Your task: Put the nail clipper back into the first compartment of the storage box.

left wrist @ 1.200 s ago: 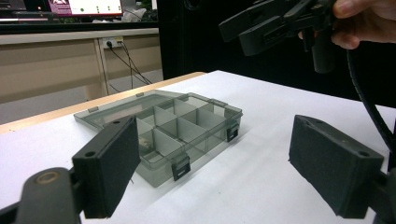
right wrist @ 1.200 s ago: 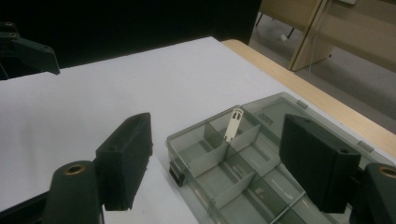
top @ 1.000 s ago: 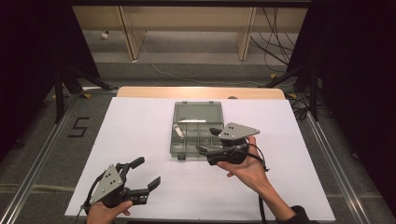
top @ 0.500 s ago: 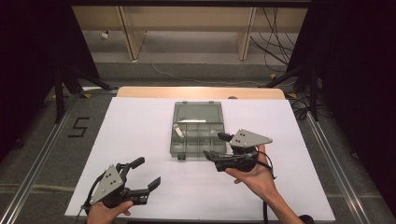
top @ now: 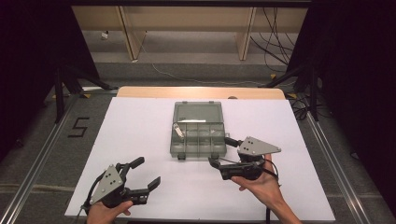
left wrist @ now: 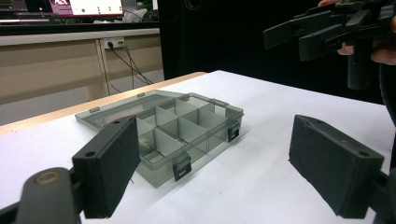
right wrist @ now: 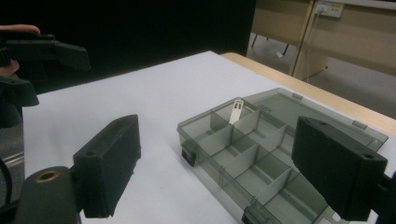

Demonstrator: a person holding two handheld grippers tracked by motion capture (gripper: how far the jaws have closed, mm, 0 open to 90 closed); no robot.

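Note:
A clear grey compartment box [top: 198, 135] lies in the middle of the white table with its lid folded flat on the far side. A small white strip [top: 178, 129] leans in a left compartment, seen also in the right gripper view as a white strip [right wrist: 236, 111]. My left gripper [top: 148, 171] rests open at the near left, jaws aimed at the box [left wrist: 187, 126]. My right gripper [top: 219, 150] hovers open just off the box's near right corner, nothing between its jaws. The box [right wrist: 261, 149] lies ahead of those jaws.
White paper [top: 140, 121] covers the table, with a wooden edge [top: 201, 91] at the far side. Metal rails [top: 42, 154] run along both sides on the floor. The other gripper [left wrist: 322, 32] hangs high right in the left gripper view.
My right gripper has drawn back from over the box's near edge toward the person and a little right. The left gripper has stayed put.

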